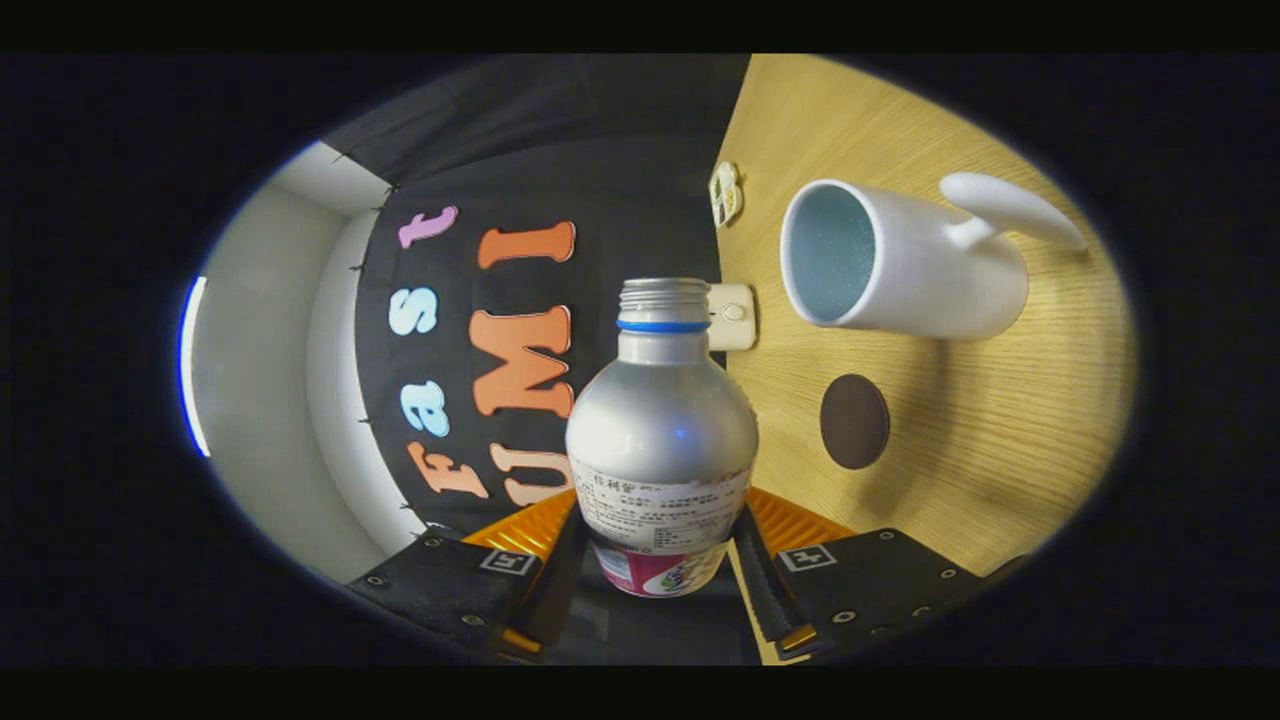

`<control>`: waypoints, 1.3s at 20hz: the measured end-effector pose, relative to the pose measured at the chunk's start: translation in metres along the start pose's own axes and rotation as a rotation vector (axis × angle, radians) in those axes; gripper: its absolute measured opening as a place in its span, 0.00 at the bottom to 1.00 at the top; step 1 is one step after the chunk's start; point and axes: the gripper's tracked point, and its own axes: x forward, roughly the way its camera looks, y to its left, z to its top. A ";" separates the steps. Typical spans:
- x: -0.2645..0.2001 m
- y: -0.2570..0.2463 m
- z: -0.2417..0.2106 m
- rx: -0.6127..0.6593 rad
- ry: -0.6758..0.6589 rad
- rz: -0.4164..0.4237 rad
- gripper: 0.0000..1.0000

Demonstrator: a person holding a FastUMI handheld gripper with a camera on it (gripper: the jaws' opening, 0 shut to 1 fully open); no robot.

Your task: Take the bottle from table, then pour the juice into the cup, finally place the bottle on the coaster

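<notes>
A silver bottle (660,430) with a blue neck ring, an open threaded mouth and a printed label sits between my fingers, and my gripper (657,545) is shut on its lower body. The whole view is rolled, so the bottle lies about level with the wooden table (960,470). The white cup (900,260) with a curved handle stands beyond and to the right of the bottle's mouth, its opening showing a pale blue inside. I see no liquid coming from the mouth. The round dark brown coaster (854,421) lies on the table near the cup, to the right of the bottle's shoulder.
A small white block (733,316) sits on the table just behind the bottle's neck. A small patterned object (725,192) lies farther back by the table's edge. Black cloth and a white wall stand behind the table.
</notes>
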 end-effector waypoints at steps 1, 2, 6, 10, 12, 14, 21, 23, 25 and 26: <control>0.000 0.001 0.002 0.016 0.000 -0.001 0.73; 0.001 0.002 0.003 0.033 0.001 0.002 0.73; -0.001 0.005 0.007 0.112 0.002 0.012 0.73; 0.001 0.006 0.014 0.169 -0.004 0.017 0.73; 0.001 0.008 0.018 0.195 -0.006 0.023 0.73; 0.001 0.006 0.021 0.209 -0.010 0.020 0.73; 0.005 0.012 0.026 0.264 -0.009 0.029 0.73; 0.004 0.015 0.025 0.276 -0.006 0.035 0.73; 0.004 0.018 0.027 0.286 -0.007 0.040 0.73; 0.002 0.018 0.028 0.290 -0.009 0.042 0.73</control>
